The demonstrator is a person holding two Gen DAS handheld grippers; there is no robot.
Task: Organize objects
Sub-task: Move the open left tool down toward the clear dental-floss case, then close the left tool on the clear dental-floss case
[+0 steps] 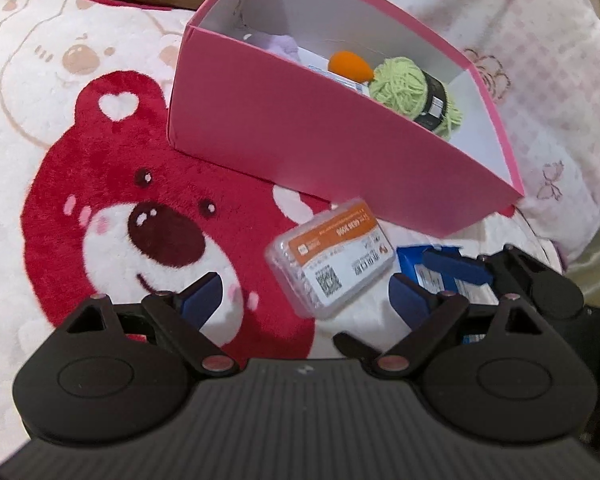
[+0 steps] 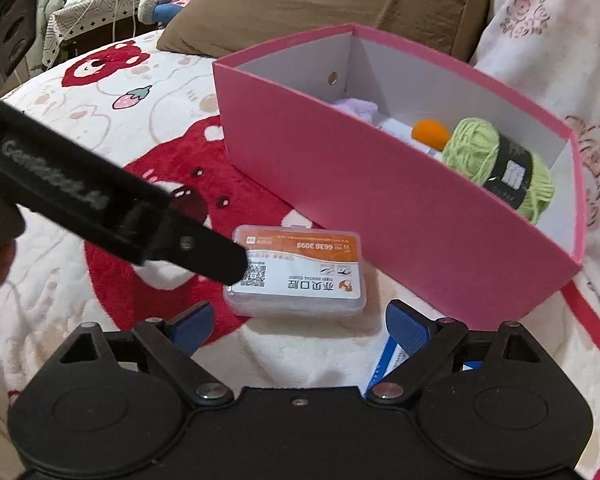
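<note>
A clear plastic case with an orange and white label lies on the bear-print blanket in front of a pink box. The box holds a green yarn ball, an orange ball and a lilac fluffy item. My left gripper is open, the case just ahead between its fingers. My right gripper is open just short of the case. A blue and white packet lies by the right gripper's right finger.
The red bear face on the blanket spreads to the left. A brown pillow lies behind the box and a pink floral quilt to its right. The left gripper's black arm crosses the right wrist view.
</note>
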